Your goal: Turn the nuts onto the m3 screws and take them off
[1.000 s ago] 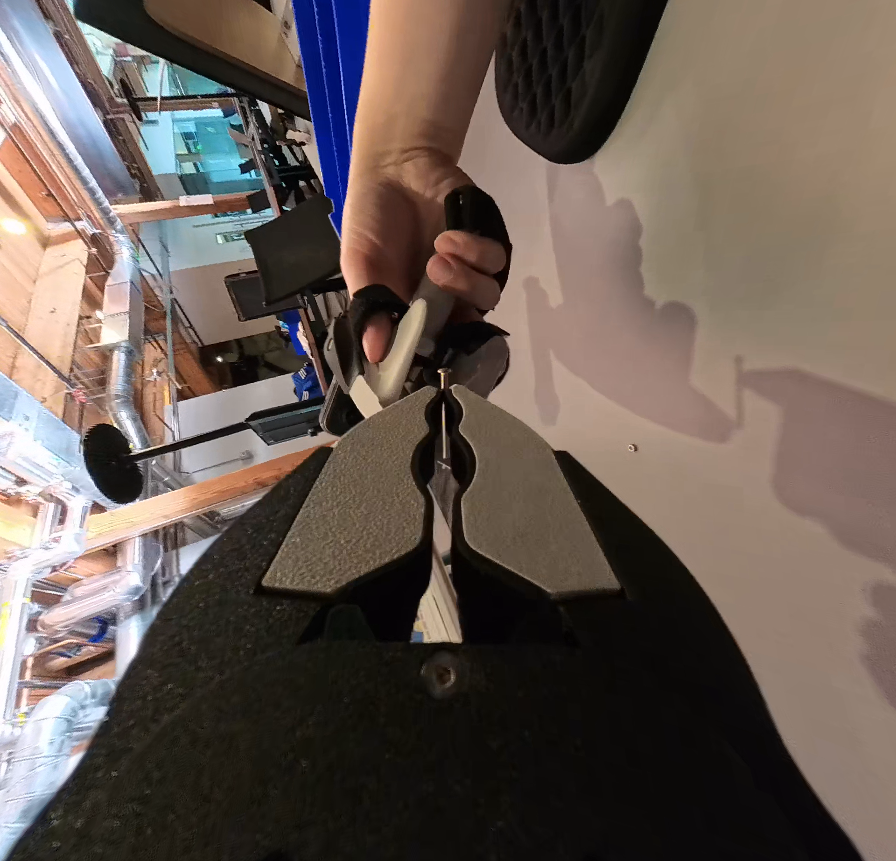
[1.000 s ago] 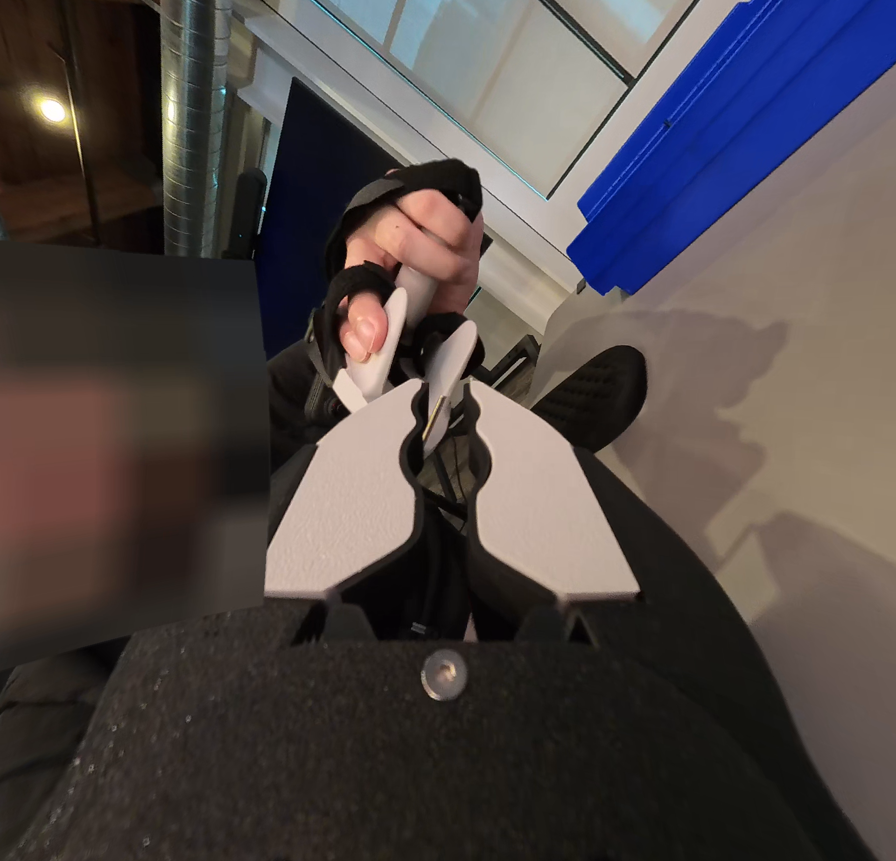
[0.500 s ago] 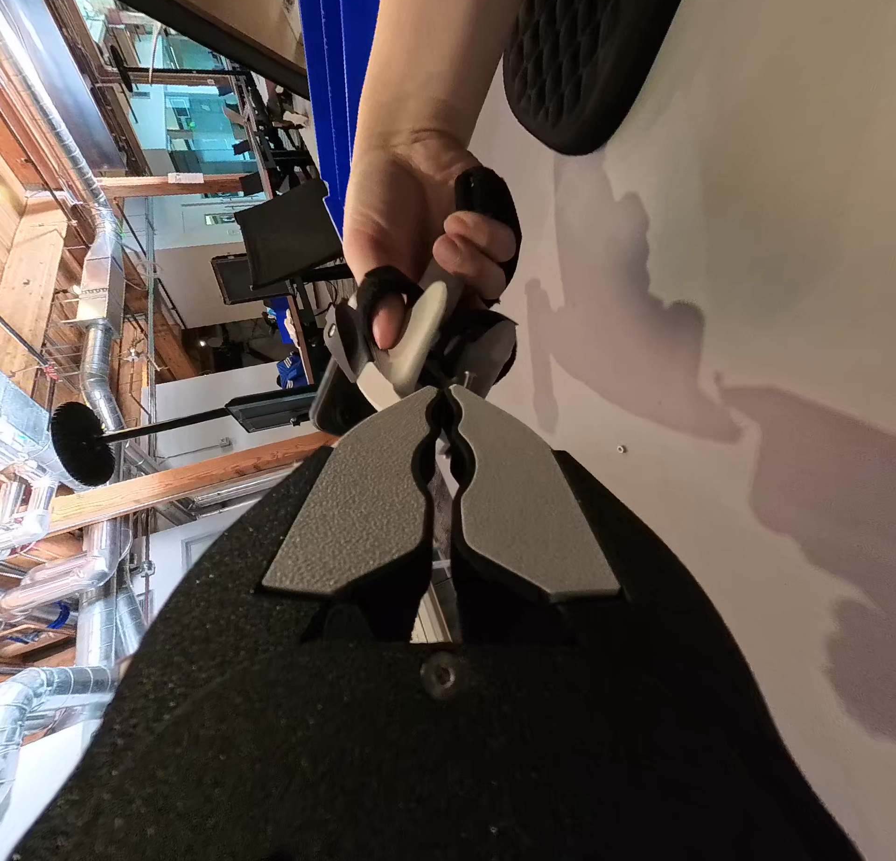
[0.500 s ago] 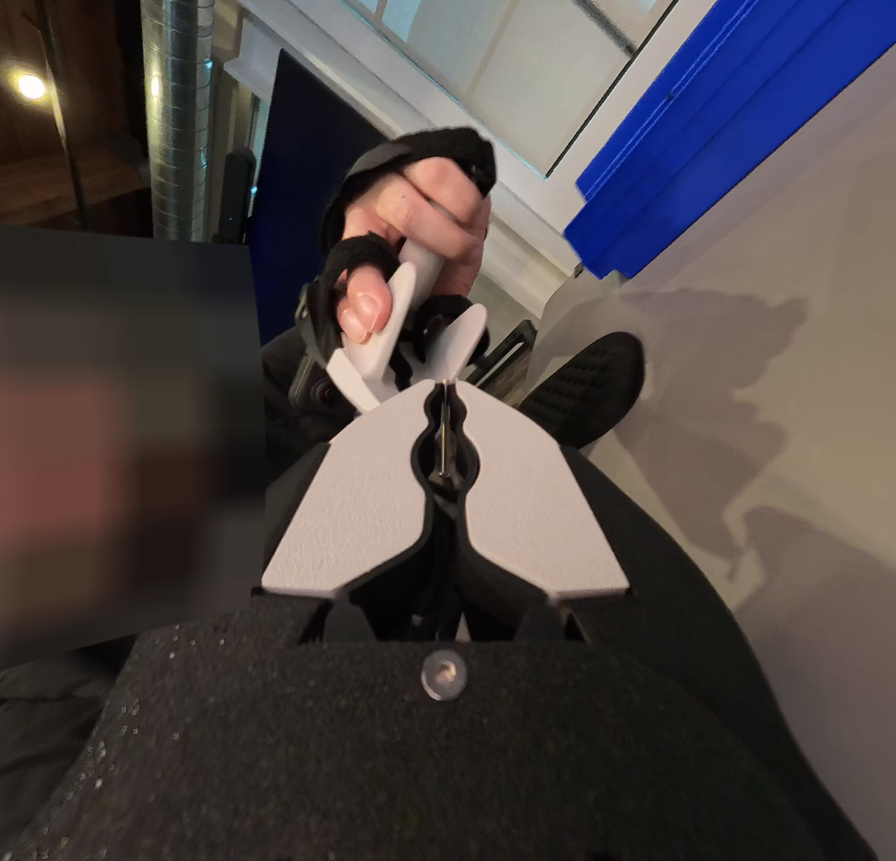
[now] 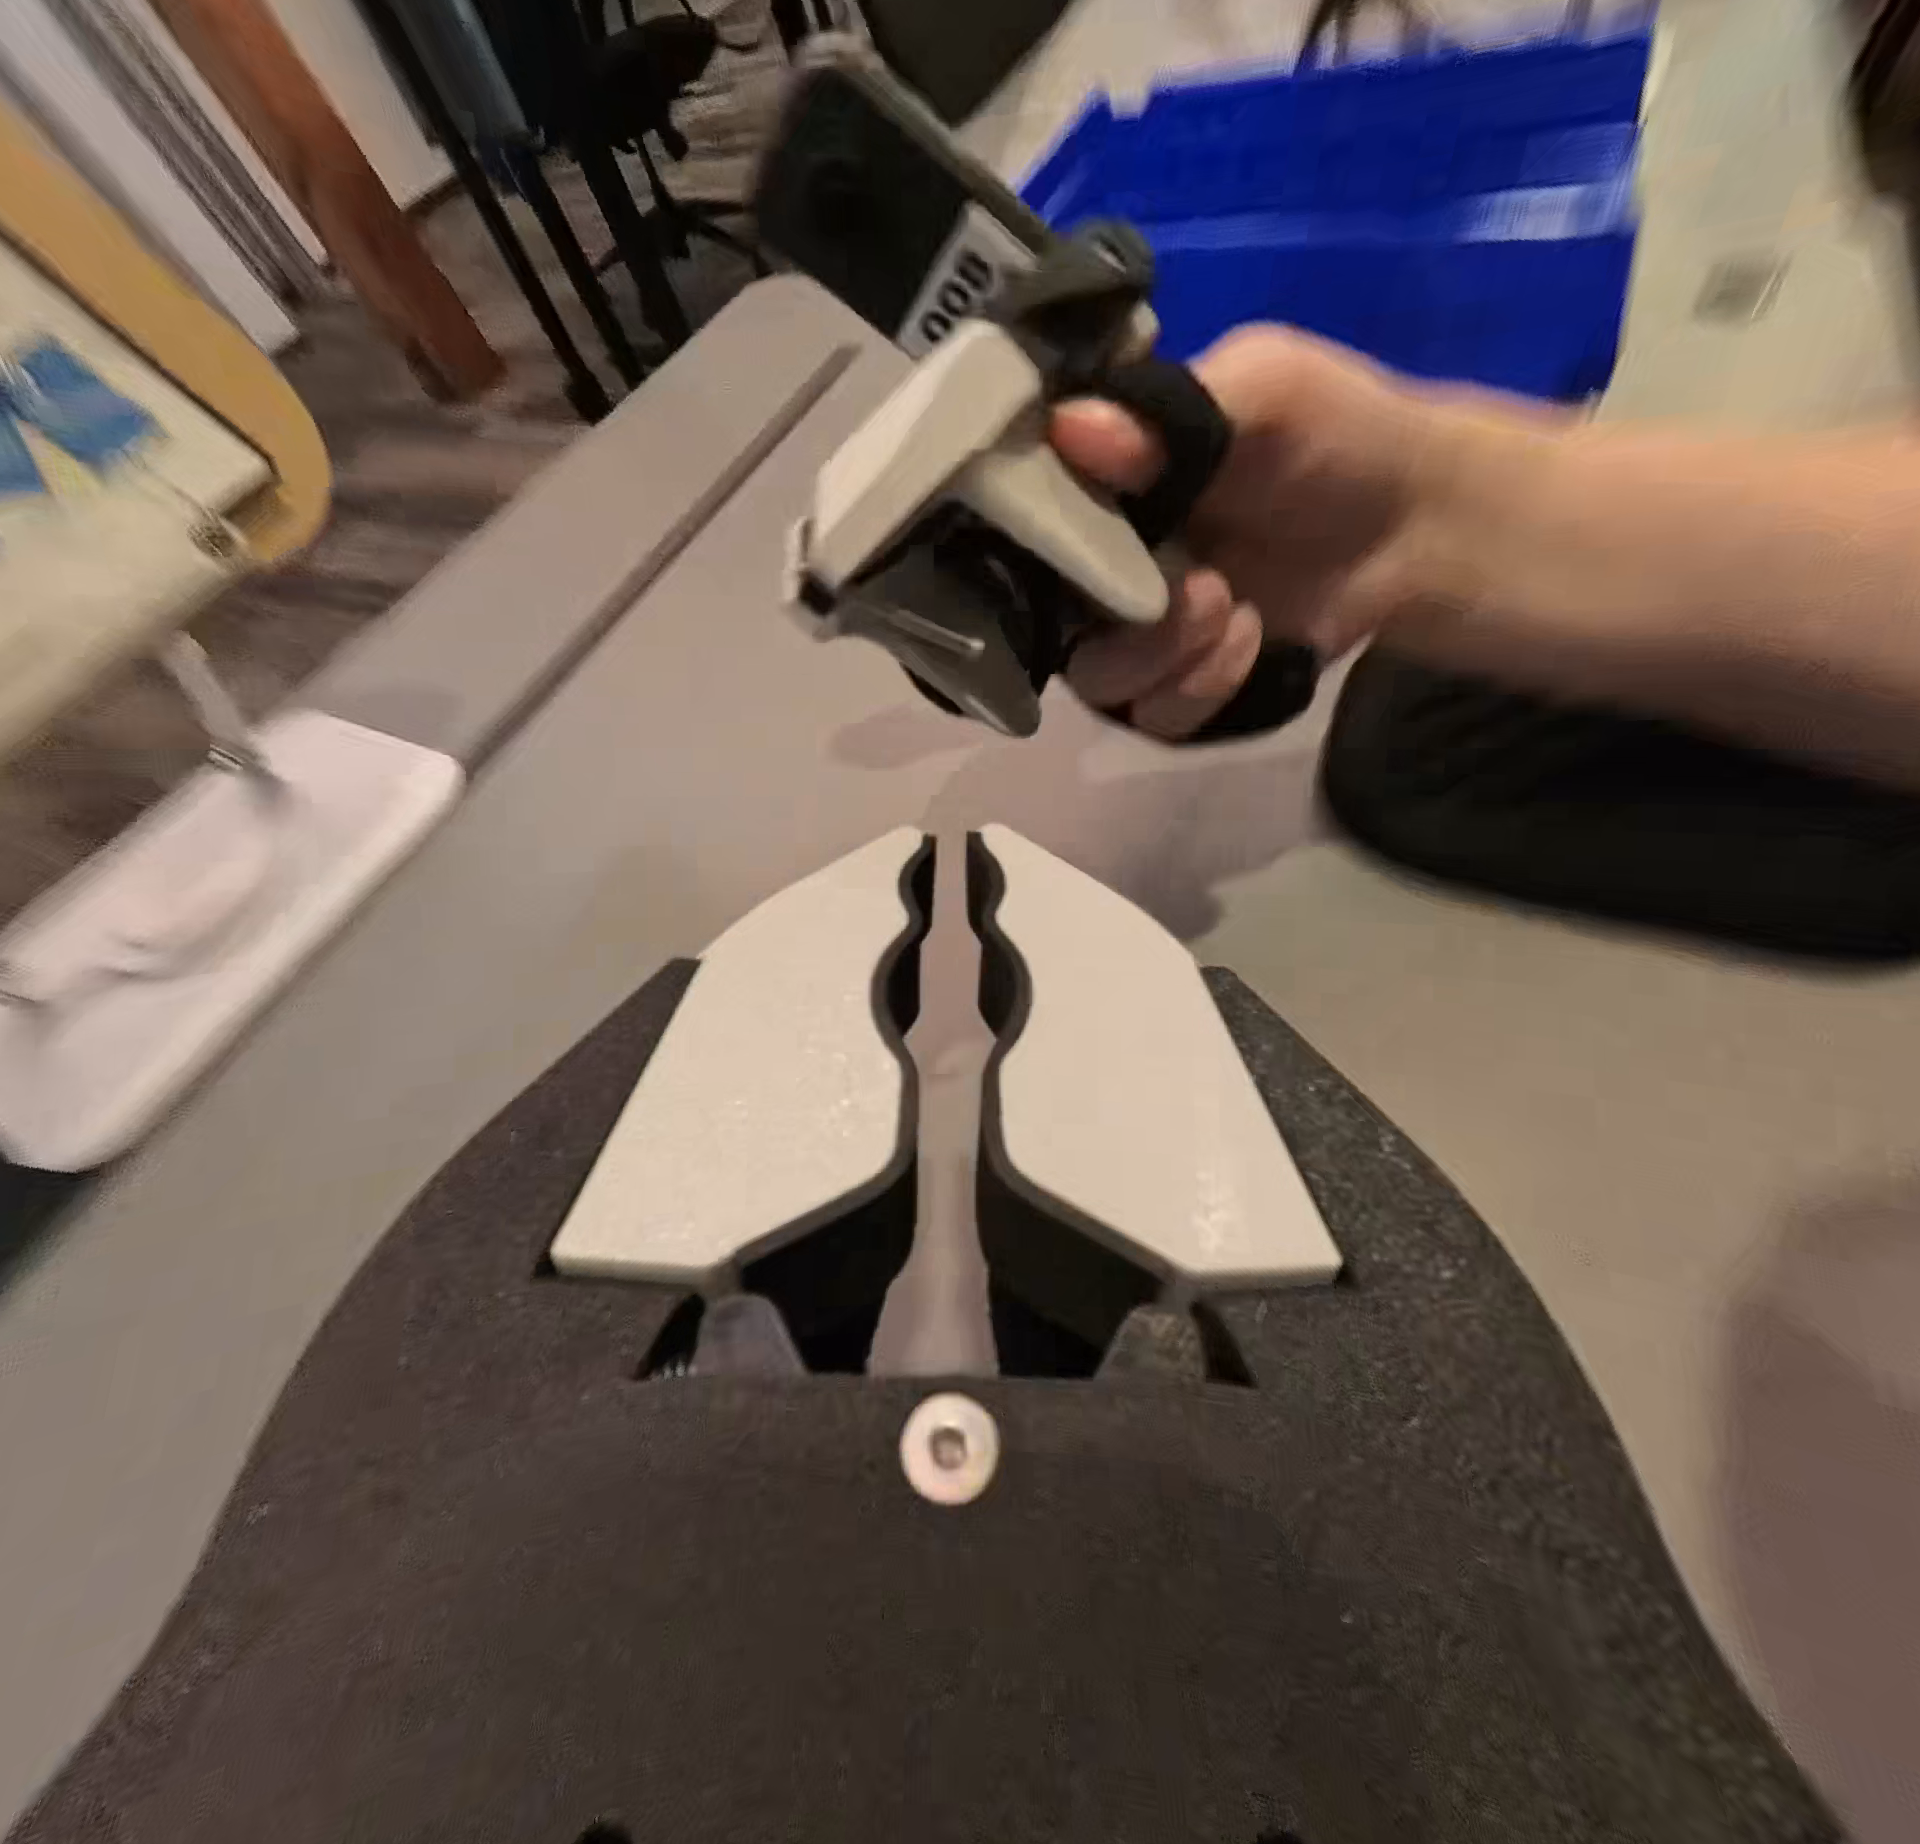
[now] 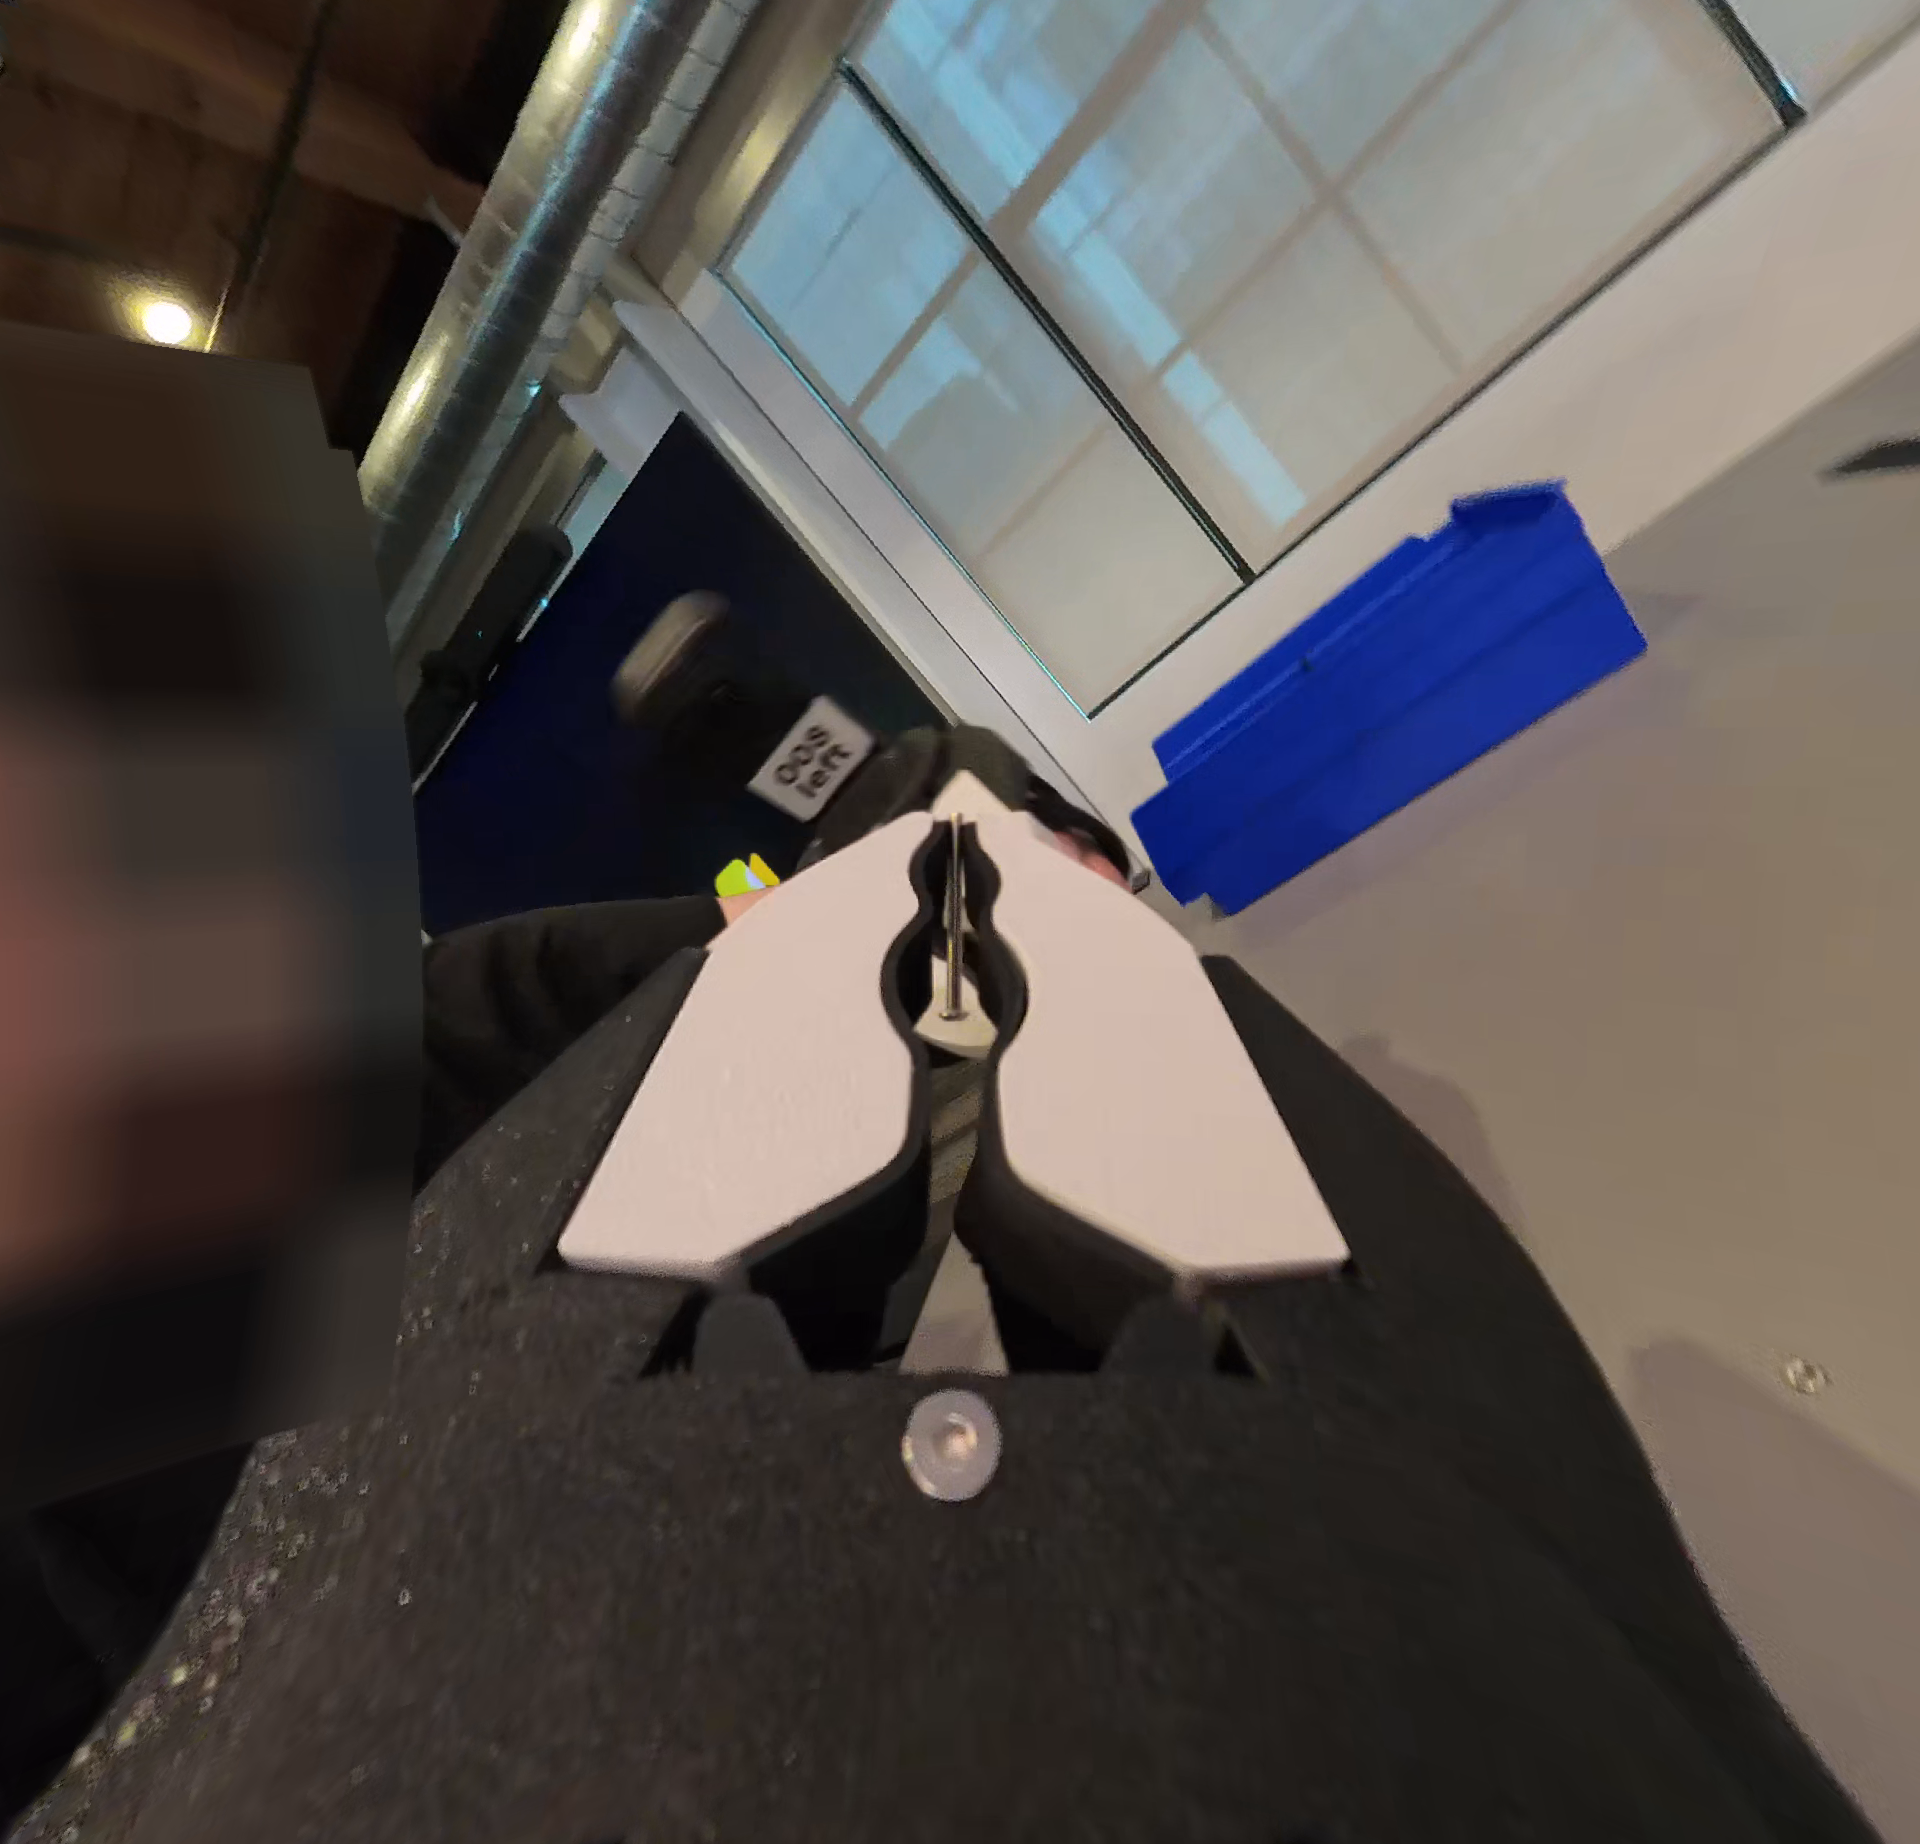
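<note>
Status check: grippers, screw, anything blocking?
Left gripper slightly open, empty. Right gripper shut on screw; nut on it, cannot tell. Small loose piece, likely a nut, on table. Nothing blocking.

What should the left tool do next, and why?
Probably lower the left tool to what looks like a small nut lying on the table and pick it up: its jaws are slightly apart and empty, while the right tool grips the screw.
</note>
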`<state>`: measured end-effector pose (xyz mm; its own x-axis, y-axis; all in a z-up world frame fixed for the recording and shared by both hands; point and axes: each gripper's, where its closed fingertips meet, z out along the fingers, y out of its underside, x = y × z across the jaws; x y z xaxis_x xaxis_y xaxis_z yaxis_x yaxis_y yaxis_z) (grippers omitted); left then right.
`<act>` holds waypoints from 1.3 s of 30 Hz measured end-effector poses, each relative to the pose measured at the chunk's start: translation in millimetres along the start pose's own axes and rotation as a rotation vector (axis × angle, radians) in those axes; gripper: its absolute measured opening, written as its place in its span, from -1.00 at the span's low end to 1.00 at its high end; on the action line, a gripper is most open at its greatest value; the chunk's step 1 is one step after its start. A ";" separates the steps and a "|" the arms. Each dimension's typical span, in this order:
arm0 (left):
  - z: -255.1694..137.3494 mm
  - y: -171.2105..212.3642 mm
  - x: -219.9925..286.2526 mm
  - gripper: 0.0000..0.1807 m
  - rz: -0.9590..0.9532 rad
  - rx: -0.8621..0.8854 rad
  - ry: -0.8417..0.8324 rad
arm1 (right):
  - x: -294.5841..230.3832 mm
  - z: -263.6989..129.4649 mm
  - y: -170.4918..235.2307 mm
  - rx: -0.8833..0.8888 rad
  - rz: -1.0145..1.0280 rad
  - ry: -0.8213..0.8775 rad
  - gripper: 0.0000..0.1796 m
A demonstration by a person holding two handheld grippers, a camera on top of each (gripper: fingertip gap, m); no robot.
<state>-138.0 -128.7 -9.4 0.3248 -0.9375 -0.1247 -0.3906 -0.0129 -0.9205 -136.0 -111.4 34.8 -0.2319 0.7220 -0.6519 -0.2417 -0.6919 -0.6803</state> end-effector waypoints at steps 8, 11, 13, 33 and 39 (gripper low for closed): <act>-5.5 -39.7 4.9 -0.73 -0.447 0.219 0.236 | -30.8 6.7 -6.7 0.042 -0.175 -0.070 -0.98; -5.8 -43.7 9.9 -0.75 -0.497 0.231 0.299 | -31.0 6.5 -7.9 0.052 -0.183 -0.068 -0.98; -5.3 -46.1 9.4 -0.77 -0.545 0.243 0.324 | -29.5 7.0 -8.0 0.056 -0.182 -0.061 -0.98; 14.1 -60.3 -3.2 -0.88 -0.696 0.324 0.388 | -24.9 3.7 -18.0 0.147 -0.156 -0.044 -0.98; 17.5 -61.9 -2.0 -0.90 -0.681 0.325 0.390 | -25.4 2.1 -21.2 0.173 -0.157 -0.044 -0.98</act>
<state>-99.5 -120.0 41.4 0.0553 -0.8148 0.5770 0.0690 -0.5734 -0.8163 -126.9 -115.0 66.5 -0.2183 0.8227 -0.5248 -0.4353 -0.5634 -0.7022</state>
